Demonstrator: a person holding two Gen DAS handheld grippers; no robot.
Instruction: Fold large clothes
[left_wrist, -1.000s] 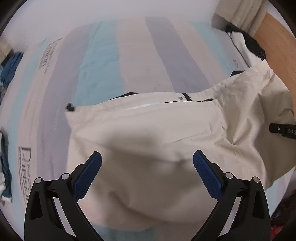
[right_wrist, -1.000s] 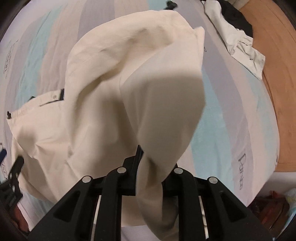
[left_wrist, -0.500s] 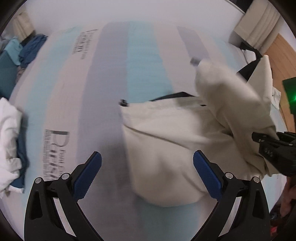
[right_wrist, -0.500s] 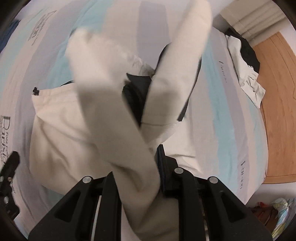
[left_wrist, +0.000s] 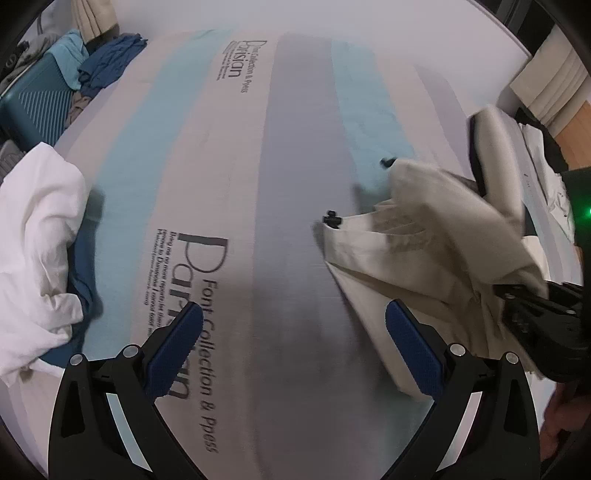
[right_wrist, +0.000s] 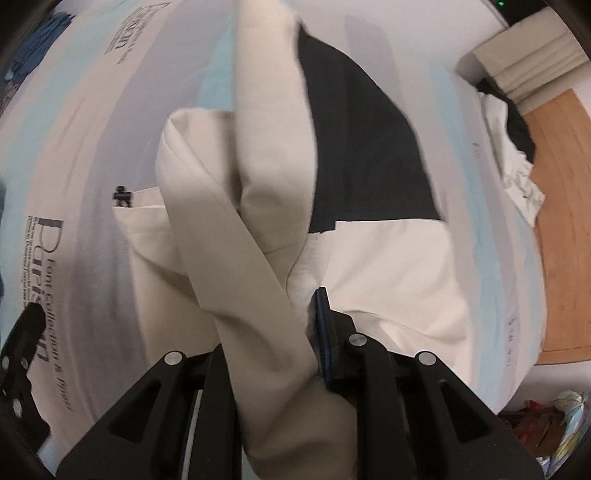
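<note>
The bed (left_wrist: 258, 184) fills nearly everything here, its cover running in long bands of pale blue, grey and cream, with dark printed lettering (left_wrist: 192, 295) across the cream band. The cover lies flat where nothing sits on it.

On the bed's right half lies the cream jacket (right_wrist: 388, 266), with a black panel (right_wrist: 362, 155) showing at its upper part. A long sleeve or flap of it is lifted off the bed and twisted, rising toward the right gripper (right_wrist: 310, 354), whose blue-padded fingers are clenched on that fabric. Small black cord toggles (left_wrist: 331, 219) lie at the jacket's edge on the grey band.

At the bed's left edge is a heap of white cloth (left_wrist: 37, 251) with a blue garment (left_wrist: 83, 266) just under and beside it. Further up that side sit a teal suitcase (left_wrist: 35, 107) and dark blue clothes (left_wrist: 107, 62) piled against it.

On the far right, past the bed's edge, is a wooden floor (right_wrist: 561, 229), with a white and black garment (right_wrist: 513, 147) spilling over the corner of the bed. Stacked cream cushions or bedding (right_wrist: 532, 62) stand at the top right.

The left gripper (left_wrist: 293, 350) hangs over bare cover, its blue pads wide apart with nothing between them.
</note>
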